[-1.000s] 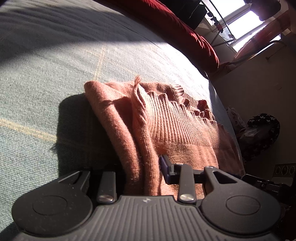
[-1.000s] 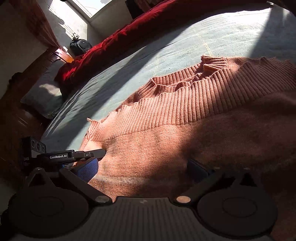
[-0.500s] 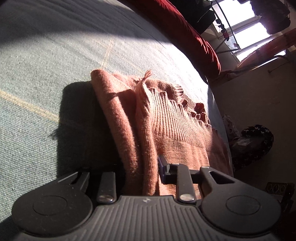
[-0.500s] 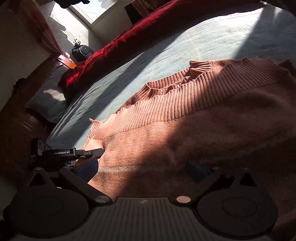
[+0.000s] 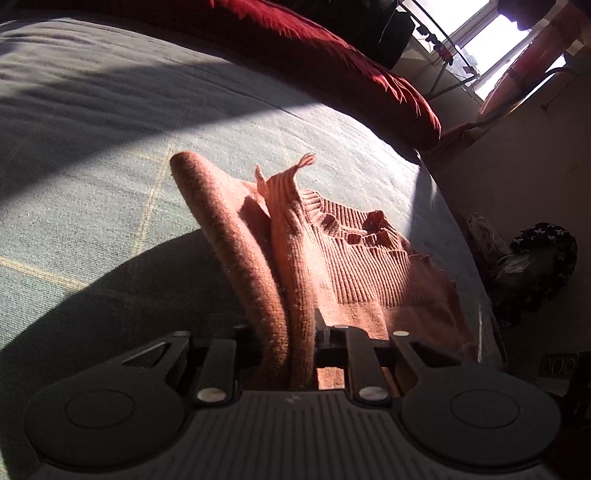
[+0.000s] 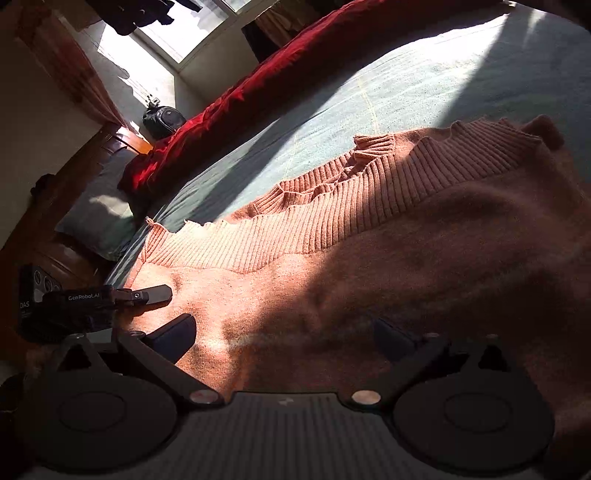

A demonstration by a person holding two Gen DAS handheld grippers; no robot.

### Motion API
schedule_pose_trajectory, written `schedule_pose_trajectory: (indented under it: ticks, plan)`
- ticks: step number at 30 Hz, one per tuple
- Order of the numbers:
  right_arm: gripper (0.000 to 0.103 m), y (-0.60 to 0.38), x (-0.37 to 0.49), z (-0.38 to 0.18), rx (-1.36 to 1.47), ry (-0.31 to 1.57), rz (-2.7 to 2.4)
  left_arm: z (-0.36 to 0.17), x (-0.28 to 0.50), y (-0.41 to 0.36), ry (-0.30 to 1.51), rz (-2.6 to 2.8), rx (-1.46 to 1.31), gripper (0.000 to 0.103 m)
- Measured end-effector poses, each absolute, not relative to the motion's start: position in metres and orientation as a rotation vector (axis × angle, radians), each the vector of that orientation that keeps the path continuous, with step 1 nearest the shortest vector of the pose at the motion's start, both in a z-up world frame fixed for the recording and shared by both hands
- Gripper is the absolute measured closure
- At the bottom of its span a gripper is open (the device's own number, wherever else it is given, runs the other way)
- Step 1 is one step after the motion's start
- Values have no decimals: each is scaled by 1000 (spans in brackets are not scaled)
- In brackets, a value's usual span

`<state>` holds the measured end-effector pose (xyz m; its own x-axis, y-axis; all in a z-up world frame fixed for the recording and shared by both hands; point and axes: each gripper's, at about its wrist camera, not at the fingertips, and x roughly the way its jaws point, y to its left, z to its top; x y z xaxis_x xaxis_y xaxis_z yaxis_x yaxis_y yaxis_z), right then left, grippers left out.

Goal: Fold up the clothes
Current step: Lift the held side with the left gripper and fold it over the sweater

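Left wrist view: left tongs (image 5: 286, 343) at bottom centre, jaws closing with a doubled ridge of the salmon-pink knit sweater (image 5: 354, 269) between them; the pads press on it. The pinched fold rises from the tongs toward mid-frame, ending in a rounded roll and a small ribbed flap. The rest of the sweater spreads to the right of centre, ribbed band in sun.

The sweater lies on a bed (image 5: 110, 177) with a grey-green cover, thin yellow lines crossing it. A red blanket (image 5: 332, 55) runs along the far edge, top of frame. A bright window (image 5: 476, 33) sits upper right.

Right wrist view: right tongs (image 6: 288, 339) at bottom, jaws spread wide, the sweater (image 6: 369, 258) lying between and beyond them; the pads do not press on the knit. The right side of the fabric is in deep shadow. The ribbed hem crosses mid-frame diagonally. The other tool shows at lower left. A grey pillow (image 6: 99, 218) sits at left edge and a dark backpack (image 6: 162, 120) at upper left by the window.
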<state>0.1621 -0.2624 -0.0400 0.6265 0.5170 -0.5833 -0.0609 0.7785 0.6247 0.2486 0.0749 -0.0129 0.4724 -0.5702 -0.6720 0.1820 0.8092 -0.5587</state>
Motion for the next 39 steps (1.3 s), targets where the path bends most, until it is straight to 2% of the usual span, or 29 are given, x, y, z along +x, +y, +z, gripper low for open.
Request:
schedule_pose_trajectory:
  ticks: [7, 23, 39]
  plan:
    - [0, -273, 154, -44, 642, 828, 360, 17, 245, 49, 954, -506, -455, 86]
    - [0, -334, 131, -46, 769, 729, 304, 45, 245, -2, 883, -523, -620, 86]
    - [0, -397, 97, -49, 863, 636, 228, 49, 258, -116, 922, -591, -633, 86]
